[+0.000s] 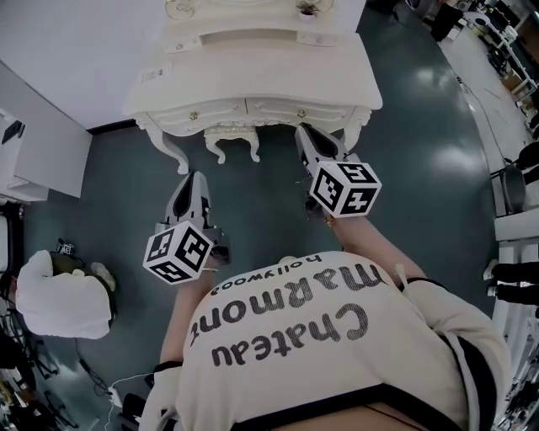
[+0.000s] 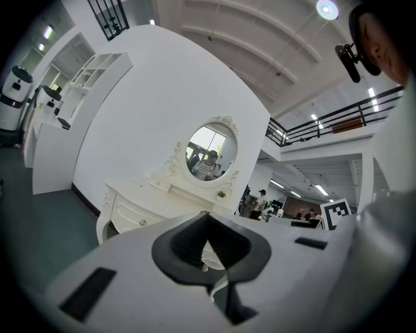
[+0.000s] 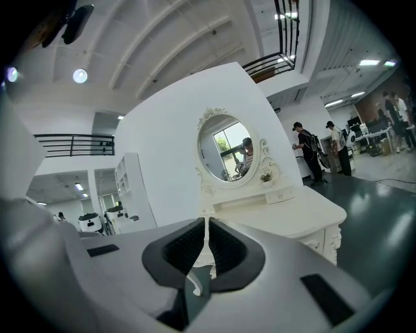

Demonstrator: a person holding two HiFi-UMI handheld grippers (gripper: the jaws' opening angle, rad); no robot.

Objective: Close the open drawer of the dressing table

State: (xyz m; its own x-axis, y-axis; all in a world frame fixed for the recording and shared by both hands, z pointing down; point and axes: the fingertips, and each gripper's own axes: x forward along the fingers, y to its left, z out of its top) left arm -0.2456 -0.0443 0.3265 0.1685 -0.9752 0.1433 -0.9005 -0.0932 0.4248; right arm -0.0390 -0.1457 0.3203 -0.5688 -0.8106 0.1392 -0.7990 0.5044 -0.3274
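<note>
- While we face the dressing table (image 1: 269, 63), our left gripper (image 1: 194, 179) has its jaws pressed together, empty.
- Our right gripper (image 1: 308, 135), nearer the table, is closed on nothing too.

Head view: bright, even light from overhead. Pale glare patches on the glossy floor (image 1: 438, 93), upper right of frame. The white dressing table (image 1: 253, 63) is nearly overexposed and its carving is washed out. Straight lines bow at the edges.

Both gripper views: fisheye, with black vignetted corners. A ceiling lamp (image 2: 327, 9) blooms at top right. The left gripper (image 2: 208, 224) and right gripper (image 3: 206, 227) are soft-focus in the foreground.
</note>
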